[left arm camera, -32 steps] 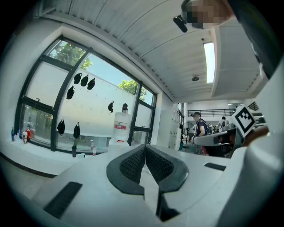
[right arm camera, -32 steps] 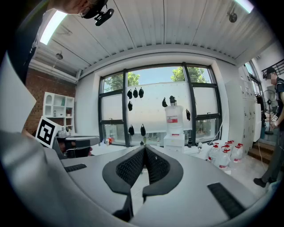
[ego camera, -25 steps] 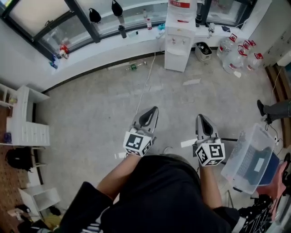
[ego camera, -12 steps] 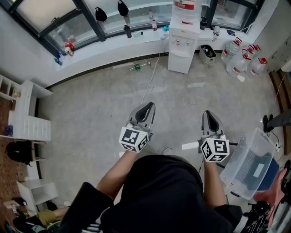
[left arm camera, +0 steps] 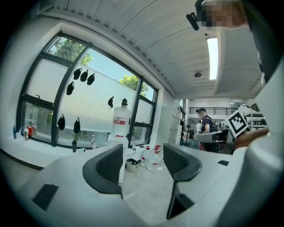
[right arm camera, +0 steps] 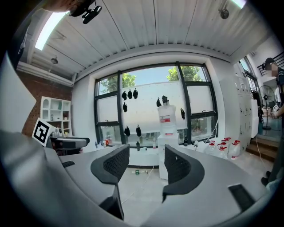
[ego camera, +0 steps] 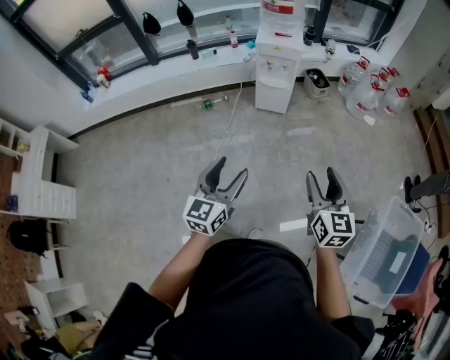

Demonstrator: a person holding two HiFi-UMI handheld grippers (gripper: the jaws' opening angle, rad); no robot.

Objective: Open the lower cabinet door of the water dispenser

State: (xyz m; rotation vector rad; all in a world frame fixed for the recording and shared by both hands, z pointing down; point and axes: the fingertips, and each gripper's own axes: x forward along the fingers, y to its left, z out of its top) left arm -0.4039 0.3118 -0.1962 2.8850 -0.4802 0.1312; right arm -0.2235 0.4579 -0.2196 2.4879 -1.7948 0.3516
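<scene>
- Standing at the window ledge (ego camera: pixel 162 70), the water dispenser (ego camera: pixel 275 67) shows its lower cabinet door (ego camera: pixel 273 93) shut.
- Water jugs (ego camera: pixel 369 88) cluster just right of the dispenser.
- The left tool (ego camera: pixel 233 169) and right tool (ego camera: pixel 322 176), well short of the dispenser, have just sprung apart, both empty.

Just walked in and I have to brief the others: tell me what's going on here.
A person stands mid-room holding a gripper in each hand, both pointed toward the water dispenser by the window. The left gripper and right gripper have just been opening their jaws, with nothing between them. The dispenser stands well across the floor from them, so its lower cabinet door has not been touched yet.
</scene>
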